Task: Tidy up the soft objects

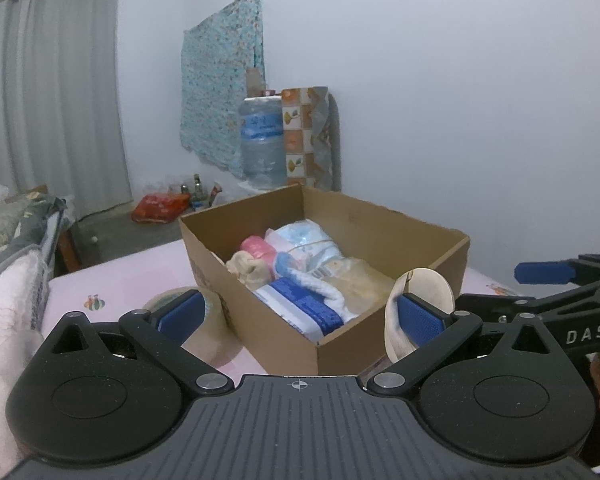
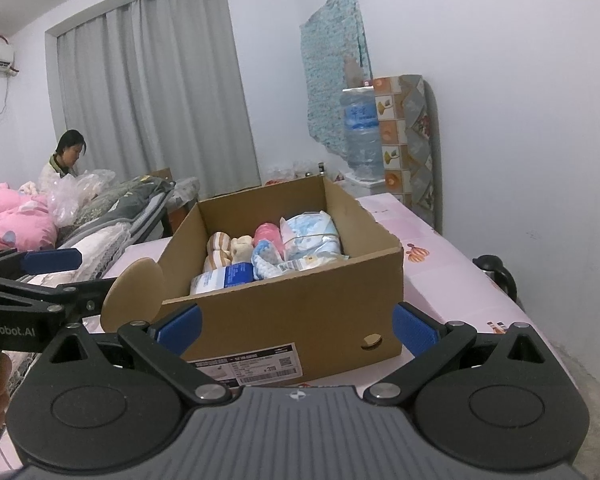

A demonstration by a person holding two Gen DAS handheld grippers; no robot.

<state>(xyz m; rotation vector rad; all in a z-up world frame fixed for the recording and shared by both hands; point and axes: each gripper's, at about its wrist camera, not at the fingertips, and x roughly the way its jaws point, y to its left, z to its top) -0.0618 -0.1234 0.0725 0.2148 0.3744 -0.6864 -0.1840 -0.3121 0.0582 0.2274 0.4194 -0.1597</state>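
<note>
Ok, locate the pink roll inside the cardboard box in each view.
Left wrist: pink roll sits centre-left, at the box's far left side.
Right wrist: pink roll sits just above centre, mid-box.
Shared landmark: blue water jug behind the cardboard box.

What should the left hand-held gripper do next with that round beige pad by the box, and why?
Probably close the left hand-held gripper on the round beige pad. Its jaws stand wide open and the pad only leans against one finger, outside the cardboard box that already holds other soft things. Whether the pad is hooked on that finger I cannot tell.
</note>
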